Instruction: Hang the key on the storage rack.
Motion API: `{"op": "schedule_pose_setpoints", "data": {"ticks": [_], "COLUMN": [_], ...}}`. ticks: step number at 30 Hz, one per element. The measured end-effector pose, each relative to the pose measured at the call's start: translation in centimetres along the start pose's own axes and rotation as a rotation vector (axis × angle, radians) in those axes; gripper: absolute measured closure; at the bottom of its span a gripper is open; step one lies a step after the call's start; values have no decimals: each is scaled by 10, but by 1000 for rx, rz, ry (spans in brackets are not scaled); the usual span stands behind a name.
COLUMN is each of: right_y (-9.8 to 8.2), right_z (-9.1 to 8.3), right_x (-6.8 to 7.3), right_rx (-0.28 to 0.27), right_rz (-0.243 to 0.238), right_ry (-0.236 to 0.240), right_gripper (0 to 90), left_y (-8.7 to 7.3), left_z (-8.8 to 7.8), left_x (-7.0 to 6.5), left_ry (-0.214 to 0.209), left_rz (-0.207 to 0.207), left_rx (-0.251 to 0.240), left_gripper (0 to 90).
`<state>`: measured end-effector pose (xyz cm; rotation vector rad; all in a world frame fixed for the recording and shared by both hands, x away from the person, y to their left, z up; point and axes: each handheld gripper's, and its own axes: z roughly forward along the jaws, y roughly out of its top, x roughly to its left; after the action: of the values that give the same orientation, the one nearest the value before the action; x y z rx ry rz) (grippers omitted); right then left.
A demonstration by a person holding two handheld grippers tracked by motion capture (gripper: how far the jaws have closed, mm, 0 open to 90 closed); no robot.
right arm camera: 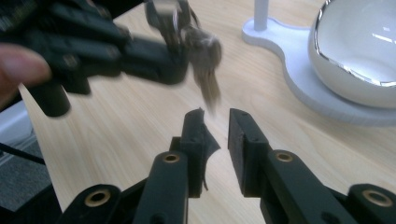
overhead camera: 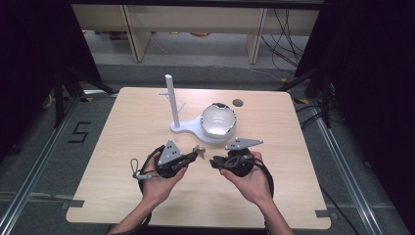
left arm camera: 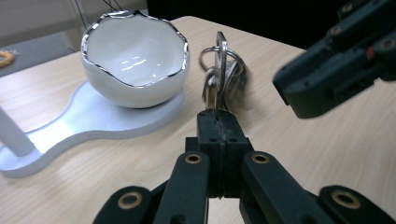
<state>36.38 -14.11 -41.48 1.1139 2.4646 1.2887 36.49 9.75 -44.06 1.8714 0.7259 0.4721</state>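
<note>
A bunch of keys on a ring (left arm camera: 220, 70) stands up from my left gripper (left arm camera: 217, 120), which is shut on one key's end. In the high view the left gripper (overhead camera: 192, 155) holds the keys (overhead camera: 198, 150) just above the table, in front of the white bowl (overhead camera: 218, 119). My right gripper (overhead camera: 215, 161) faces it from the right, jaws open and empty. In the right gripper view the open right gripper (right arm camera: 215, 122) sits just below the blurred keys (right arm camera: 205, 58). The bowl (left arm camera: 135, 56) rests on a white stand base (left arm camera: 93, 126).
A white pole (overhead camera: 171, 100) with small pegs rises from the left end of the stand base (overhead camera: 188, 128). A dark round hole (overhead camera: 238, 103) marks the table's far right part. Table edges drop to grey floor on all sides.
</note>
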Motion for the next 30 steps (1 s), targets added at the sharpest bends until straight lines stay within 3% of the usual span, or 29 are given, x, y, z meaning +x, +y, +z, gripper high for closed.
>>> {"op": "schedule_pose_setpoints", "data": {"ticks": [1,3,5,6,10,11,19,22,25,27,29,30], "right_y": [-2,-5,-7,-8,-14,-15,-31,-35,-43,-47,-50,-51], "right_z": [2,0,0,-1,-3,-3,-8,-8,-10,-8,-8,-8], "right_x": [-3,-2,-6,-5,-7,-9,-18,-21,-23,-26,-28,-29], "right_rx": [-6,9,-6,2,4,0,9,-2,19,6,20,12], "right_rz": [-19,21,-15,7,22,5,64,53,85,85,91,88], "right_ry": [26,1,0,2,1,-3,-26,-22,-42,-26,-39,-33], "right_gripper": [763,760,759,760,760,760,760,760,760,760,760,760], "left_y": [1,2,4,4,11,13,22,25,32,34,40,40], "left_z": [-1,-3,-6,-6,-11,-13,-20,-23,-31,-32,-36,-36], "left_x": [2,6,13,13,29,32,57,68,83,86,97,97], "left_ry": [11,27,44,44,88,106,150,168,216,224,270,270], "left_rz": [4,-2,-7,-7,-12,-14,-21,-24,-33,-37,-23,-23], "left_rx": [7,9,12,12,22,29,31,37,40,33,44,44], "left_gripper": [896,896,896,896,896,896,896,896,896,896,896,896]}}
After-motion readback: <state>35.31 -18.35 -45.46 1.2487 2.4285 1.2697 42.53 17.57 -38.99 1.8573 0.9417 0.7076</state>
